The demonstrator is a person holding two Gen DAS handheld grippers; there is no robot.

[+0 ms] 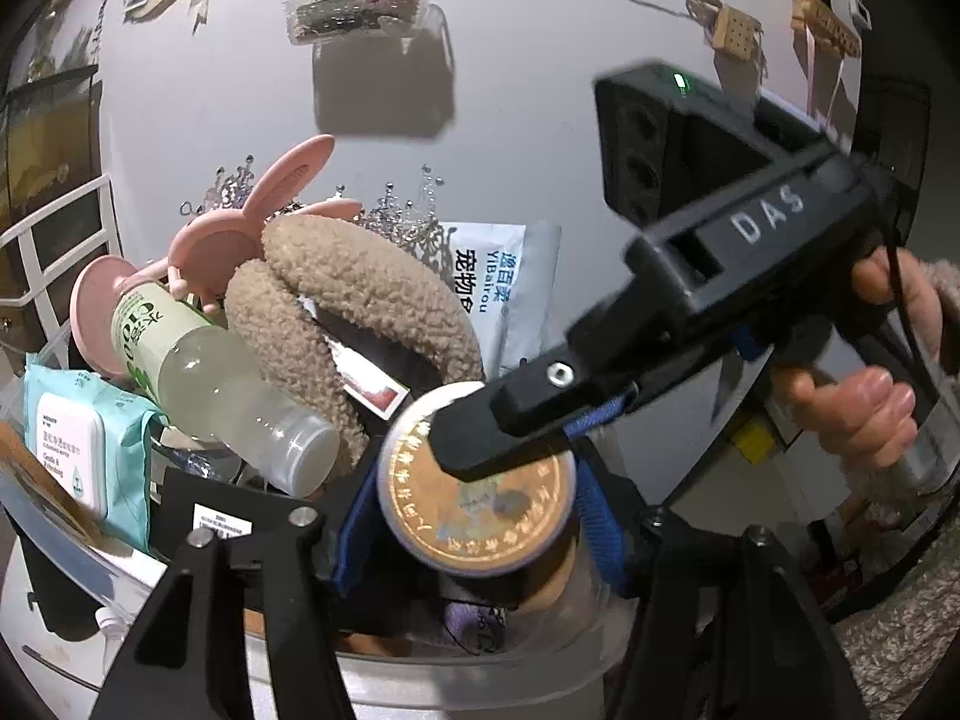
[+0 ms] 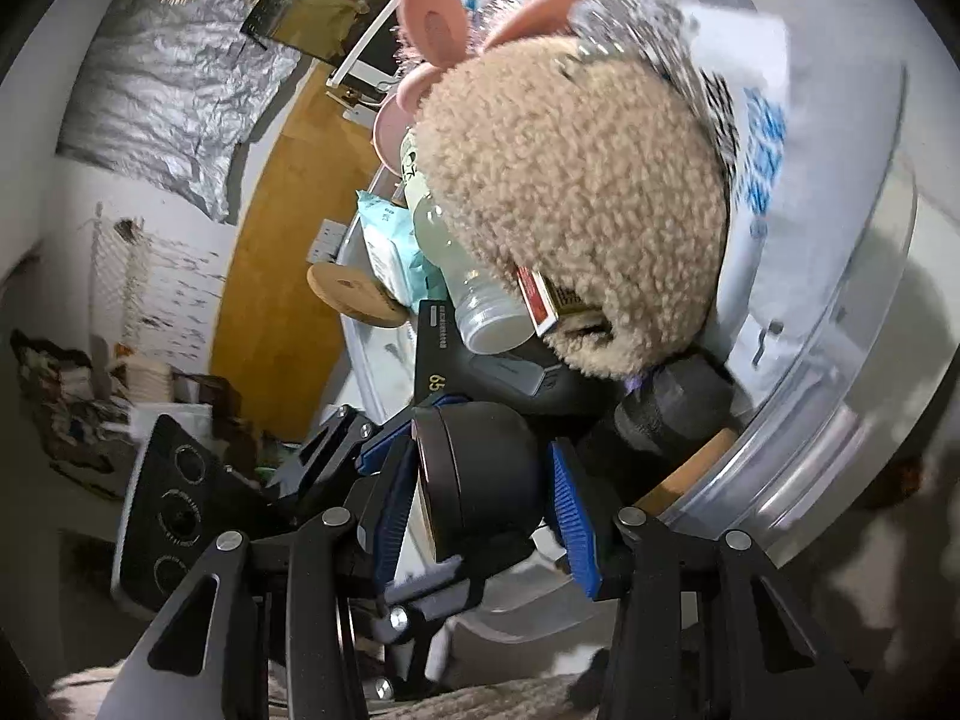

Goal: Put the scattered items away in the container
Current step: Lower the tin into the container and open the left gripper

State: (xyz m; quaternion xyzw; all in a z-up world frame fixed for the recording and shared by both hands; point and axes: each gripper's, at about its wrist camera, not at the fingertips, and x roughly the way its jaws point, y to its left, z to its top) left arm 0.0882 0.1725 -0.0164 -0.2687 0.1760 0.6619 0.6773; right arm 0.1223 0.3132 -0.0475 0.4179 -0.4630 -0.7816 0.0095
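Left wrist view: your left tongs (image 1: 477, 495) sit either side of a round tin (image 1: 498, 516), one blue pad just beside its rim on each side. You cannot tell from here whether they press on it. The tin's gold lid faces up toward this camera, so its short axis points at you. A ring of characters runs around the lid, too blurred to read. It hangs over the near edge of the clear container (image 1: 480, 690), above the things already inside. Your right tongs (image 1: 474, 450), marked "DAS", reach in from the right with one finger laid across the lid. Your right hand (image 1: 870, 396) grips the handle.

In the container a bottle (image 1: 210, 372) with a green label lies slanted, cap toward you. A fuzzy tan headband (image 1: 360, 294) arches beside it. Behind stands a white pouch (image 1: 498, 276) printed "YiBaiRou" with blue Chinese characters. A teal wipes pack (image 1: 84, 450) leans at the left, its print too small to read. One clear packet (image 1: 360, 6) lies far off on the white bench (image 1: 570, 138).

Right wrist view: your right tongs are clenched on the tin. One pad is on the lid face and the other against its dark underside, so the tin stands on edge between them. Just beyond, a black item (image 2: 438, 360) shows "65".
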